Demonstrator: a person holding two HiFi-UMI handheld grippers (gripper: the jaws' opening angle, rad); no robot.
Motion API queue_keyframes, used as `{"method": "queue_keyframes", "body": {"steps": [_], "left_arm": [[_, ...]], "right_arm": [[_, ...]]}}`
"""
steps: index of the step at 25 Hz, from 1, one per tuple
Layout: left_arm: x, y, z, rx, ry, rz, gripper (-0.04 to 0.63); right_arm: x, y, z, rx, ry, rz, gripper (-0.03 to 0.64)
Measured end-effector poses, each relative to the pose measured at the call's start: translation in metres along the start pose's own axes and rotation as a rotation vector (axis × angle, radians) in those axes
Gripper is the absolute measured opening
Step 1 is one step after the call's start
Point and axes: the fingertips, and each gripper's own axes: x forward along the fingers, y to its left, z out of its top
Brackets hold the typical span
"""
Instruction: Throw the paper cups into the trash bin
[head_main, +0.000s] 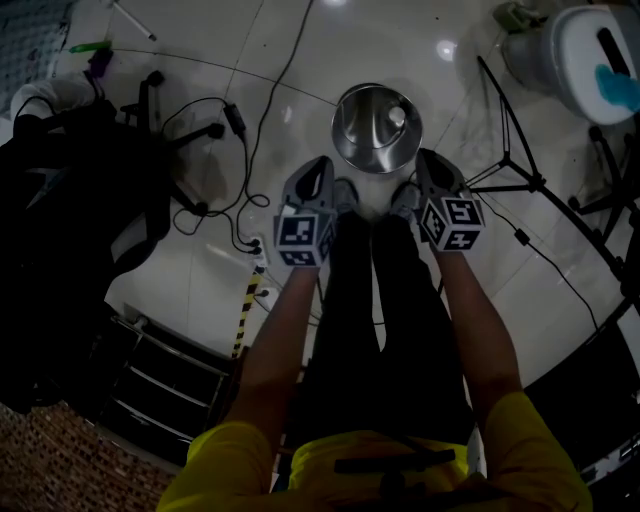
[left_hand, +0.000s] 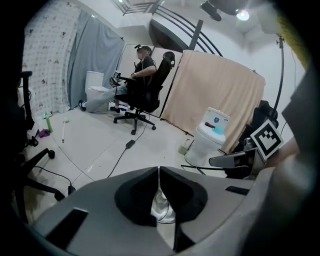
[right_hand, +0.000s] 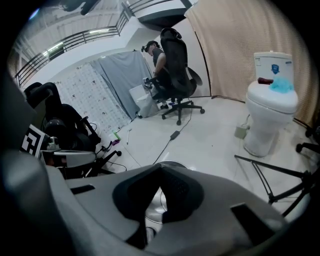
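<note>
No paper cup shows in any view; whether one lies inside the round shiny metal trash bin (head_main: 377, 127) cannot be told. Such a cup would likely be light, thin-walled and easily crushed, best pinched gently at its rim. The bin stands on the pale tiled floor (head_main: 300, 60). The left gripper (left_hand: 159, 172) and the right gripper (right_hand: 159, 172) hang at the bin's near left and near right, each with jaws pressed together on nothing.

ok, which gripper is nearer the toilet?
Right. The right gripper is on the toilet's side; the left gripper sits across the bin, farther away.
</note>
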Motion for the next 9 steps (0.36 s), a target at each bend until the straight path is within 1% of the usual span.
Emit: {"method": "queue_keyframes", "body": {"steps": [6, 9], "left_arm": [[-0.017, 0.005, -0.001, -0.009, 0.024, -0.002, 0.014], [-0.021, 0.006, 0.004, -0.019, 0.009, -0.003, 0.014]], "right_arm": [[-0.011, 0.005, -0.001, -0.009, 0.001, 0.009, 0.003], [-0.014, 0.005, -0.002, -0.015, 0.004, 0.007, 0.003]]}}
